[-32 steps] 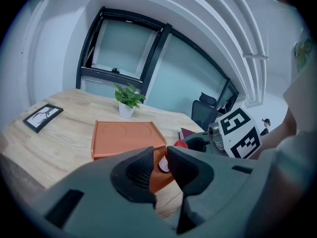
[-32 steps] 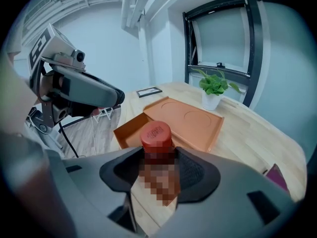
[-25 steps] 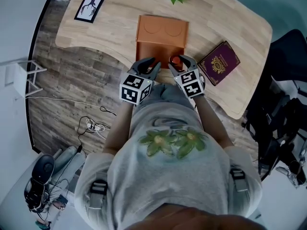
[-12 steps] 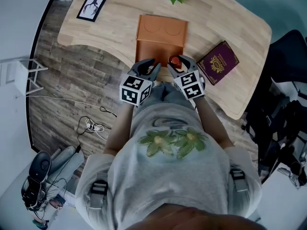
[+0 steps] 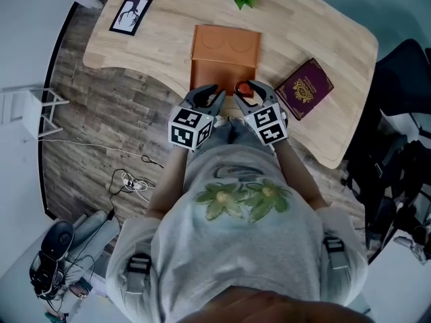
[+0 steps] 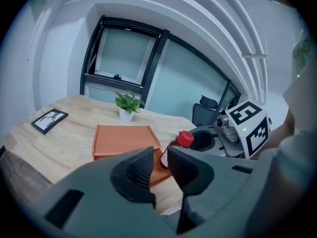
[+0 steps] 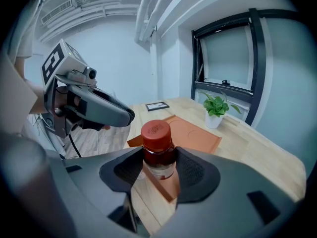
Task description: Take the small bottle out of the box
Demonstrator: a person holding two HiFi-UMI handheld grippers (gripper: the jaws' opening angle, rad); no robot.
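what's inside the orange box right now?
The box shows a flat orange surface with two round recesses, nothing lying there. Its near end is covered by the right gripper and the bottle it holds.

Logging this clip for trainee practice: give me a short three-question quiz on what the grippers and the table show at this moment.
1. True or false: the right gripper is shut on the red-capped bottle.
2. Multiple choice: in the head view, what lies on the table to the right of the orange box? A) a maroon booklet B) a mug C) a keyboard
3. Fill in: between the jaws of the left gripper there is ____.

Key: 1 true; 2 A; 3 nothing, its jaws stand slightly apart with only a bare gap between them.
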